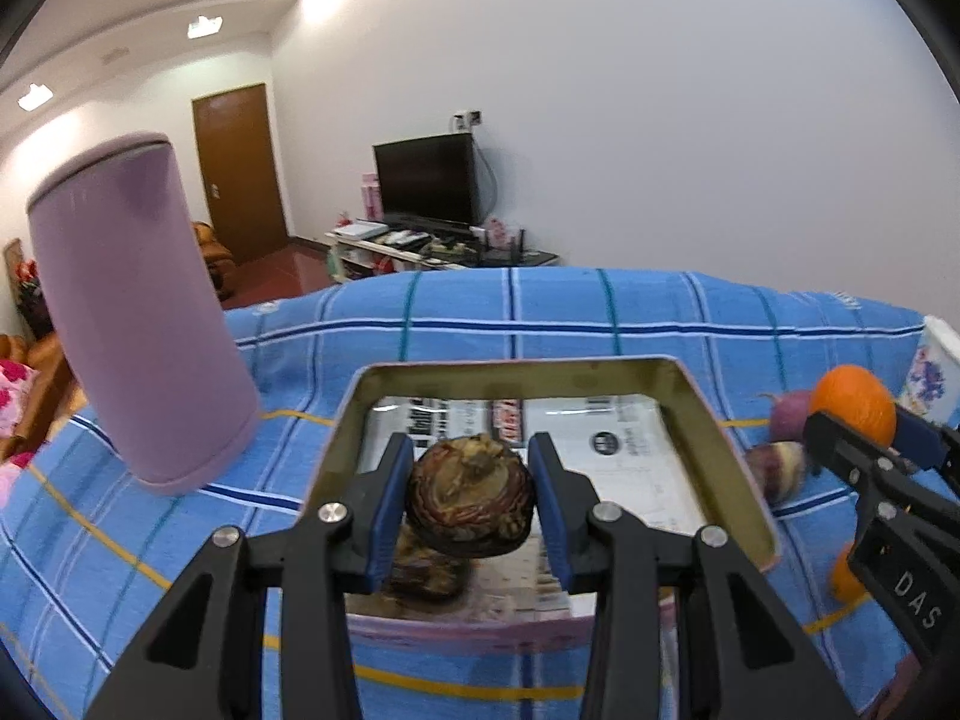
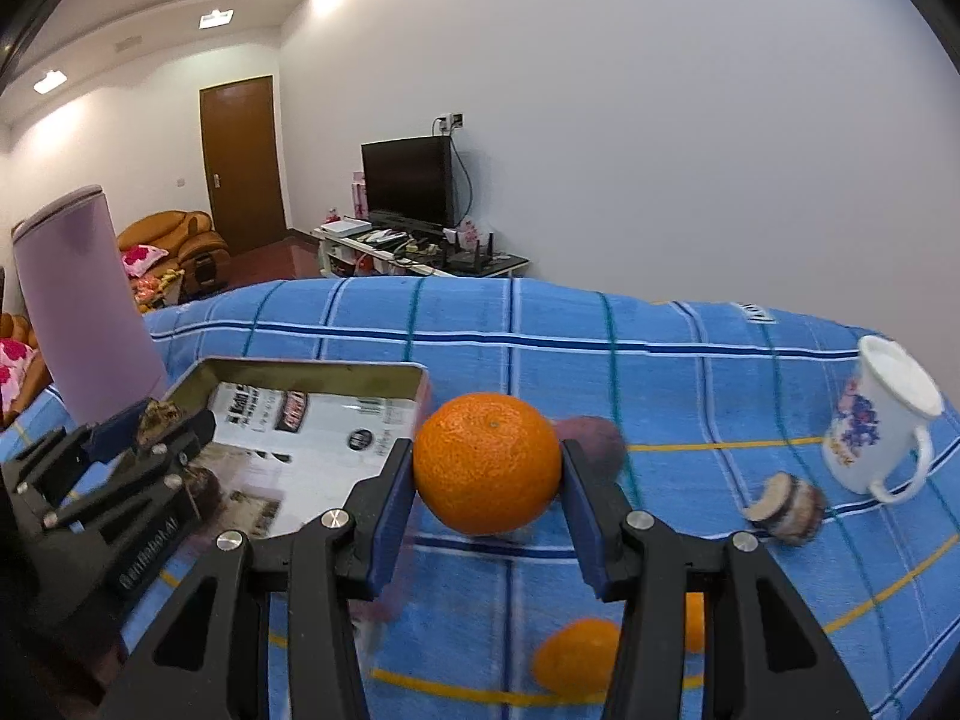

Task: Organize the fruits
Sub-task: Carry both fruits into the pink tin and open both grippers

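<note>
Both jaws grasping: left gripper (image 1: 471, 495) taro (image 1: 471, 501), right gripper (image 2: 487, 495) orange (image 2: 487, 462), above blue tablecloth (image 2: 690, 372).

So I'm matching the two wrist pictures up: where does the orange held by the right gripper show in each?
Left wrist view: the orange sits at the far right edge, in the right gripper.
Right wrist view: the orange is at centre, between that gripper's fingers.
Shared landmark: the metal tray, left of the orange in both.
</note>
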Demonstrator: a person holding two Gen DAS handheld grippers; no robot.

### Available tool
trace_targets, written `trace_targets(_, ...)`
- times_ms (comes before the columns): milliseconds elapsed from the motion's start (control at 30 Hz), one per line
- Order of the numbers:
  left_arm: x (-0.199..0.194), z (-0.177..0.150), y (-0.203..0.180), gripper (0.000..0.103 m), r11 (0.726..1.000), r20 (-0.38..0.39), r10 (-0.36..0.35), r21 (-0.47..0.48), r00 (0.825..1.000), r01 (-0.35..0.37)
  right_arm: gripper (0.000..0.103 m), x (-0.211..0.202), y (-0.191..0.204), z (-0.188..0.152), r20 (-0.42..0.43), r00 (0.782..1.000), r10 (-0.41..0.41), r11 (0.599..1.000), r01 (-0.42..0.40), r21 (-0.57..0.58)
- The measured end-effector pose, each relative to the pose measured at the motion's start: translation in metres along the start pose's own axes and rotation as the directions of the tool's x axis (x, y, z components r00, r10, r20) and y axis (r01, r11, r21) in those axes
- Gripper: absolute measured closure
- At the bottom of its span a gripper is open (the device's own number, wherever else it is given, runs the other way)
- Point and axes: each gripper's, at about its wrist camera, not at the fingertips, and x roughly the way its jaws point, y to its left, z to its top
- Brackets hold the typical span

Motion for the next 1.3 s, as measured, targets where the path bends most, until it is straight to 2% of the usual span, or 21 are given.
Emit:
trace_targets(300,0.013,-0.003,0.007,0.062,0.995,-0.038,0.097,0.023,0.995,-0.097,0.054,0.019,0.035,0.0,-0.011,0.998,0.058,0.998,-0.058,-0.031)
trace_targets(433,0.017,-0.003,0.012,0.062,0.994,-0.06,0.113,0.017,0.992,-0.112,0.054,0.029,0.041,0.001,-0.037,0.996,0.08,0.996,-0.081,-0.022)
trace_targets(767,0.024,-0.004,0.015,0.062,0.992,-0.099,0.127,0.018,0.987,-0.126,0.053,0.038,0.049,-0.007,-0.071,0.993,0.096,0.994,-0.099,-0.051)
trace_targets(1133,0.028,-0.005,0.024,0.062,0.99,-0.131,0.143,-0.002,0.981,-0.144,0.053,0.037,0.054,-0.007,-0.066,0.996,0.059,0.993,-0.066,-0.097)
trace_targets(1300,0.028,-0.006,0.024,0.062,0.99,-0.131,0.142,0.0,0.981,-0.143,0.053,0.031,0.063,-0.006,-0.032,0.998,0.056,0.987,-0.06,-0.148)
